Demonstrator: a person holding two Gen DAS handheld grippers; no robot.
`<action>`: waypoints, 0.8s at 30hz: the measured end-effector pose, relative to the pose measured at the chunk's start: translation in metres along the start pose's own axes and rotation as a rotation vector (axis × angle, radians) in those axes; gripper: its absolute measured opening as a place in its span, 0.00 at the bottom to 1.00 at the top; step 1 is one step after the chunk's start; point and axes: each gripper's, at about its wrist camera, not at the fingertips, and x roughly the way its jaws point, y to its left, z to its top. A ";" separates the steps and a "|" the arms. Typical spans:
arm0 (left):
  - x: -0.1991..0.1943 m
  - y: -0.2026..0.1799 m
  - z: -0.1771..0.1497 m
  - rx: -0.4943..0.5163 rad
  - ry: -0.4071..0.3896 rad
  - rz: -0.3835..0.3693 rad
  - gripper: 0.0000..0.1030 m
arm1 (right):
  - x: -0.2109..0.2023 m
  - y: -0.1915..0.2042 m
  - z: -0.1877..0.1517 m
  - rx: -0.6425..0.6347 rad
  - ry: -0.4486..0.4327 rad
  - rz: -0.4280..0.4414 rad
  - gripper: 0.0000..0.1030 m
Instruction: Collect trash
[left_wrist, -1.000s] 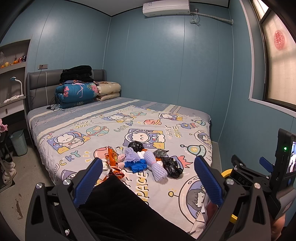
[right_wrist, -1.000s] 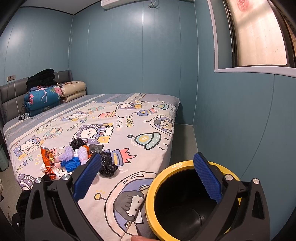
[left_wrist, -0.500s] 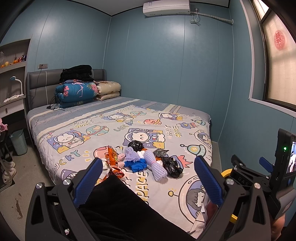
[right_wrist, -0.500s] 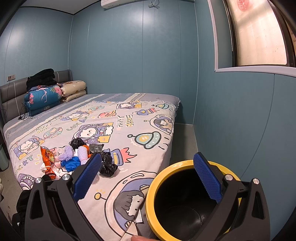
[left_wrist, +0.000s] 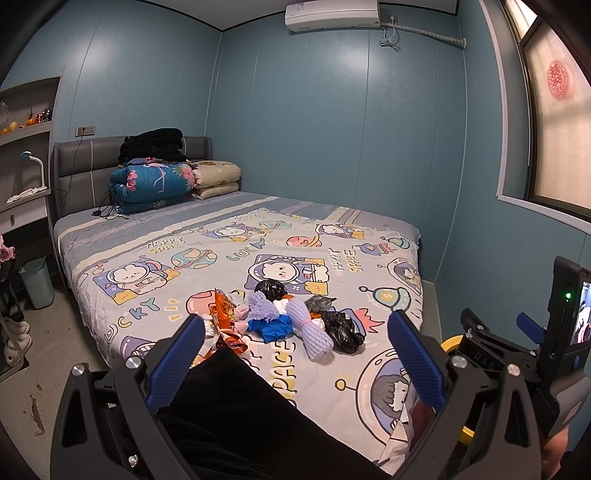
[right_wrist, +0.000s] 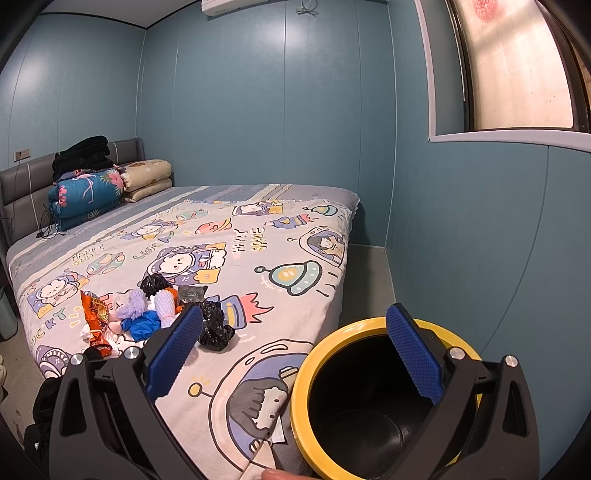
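A heap of trash lies near the foot of the bed: an orange snack wrapper (left_wrist: 224, 314), a purple foam net (left_wrist: 312, 328), a blue scrap (left_wrist: 273, 328) and crumpled black bags (left_wrist: 341, 328). The same heap (right_wrist: 155, 310) shows in the right wrist view. A black bin with a yellow rim (right_wrist: 306, 373) stands by the bed's corner, empty inside. My left gripper (left_wrist: 295, 354) is open, held short of the heap. My right gripper (right_wrist: 293, 350) is open above the bin's mouth. Neither holds anything.
The bed (left_wrist: 229, 254) has a cartoon space cover, with folded quilts (left_wrist: 151, 182) at the headboard. A small teal bin (left_wrist: 37, 282) stands on the floor at left. A dark cloth (left_wrist: 236, 413) lies under my left gripper. Blue walls close the right side.
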 end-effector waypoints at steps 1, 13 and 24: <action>0.000 0.000 0.000 0.000 0.000 0.000 0.93 | 0.001 0.000 0.001 0.000 0.001 0.000 0.92; 0.004 -0.001 -0.011 -0.002 0.005 -0.001 0.93 | 0.001 0.000 0.000 0.001 0.004 -0.002 0.92; 0.003 0.002 -0.010 -0.010 0.013 -0.008 0.93 | 0.010 -0.010 0.003 0.041 -0.014 -0.054 0.92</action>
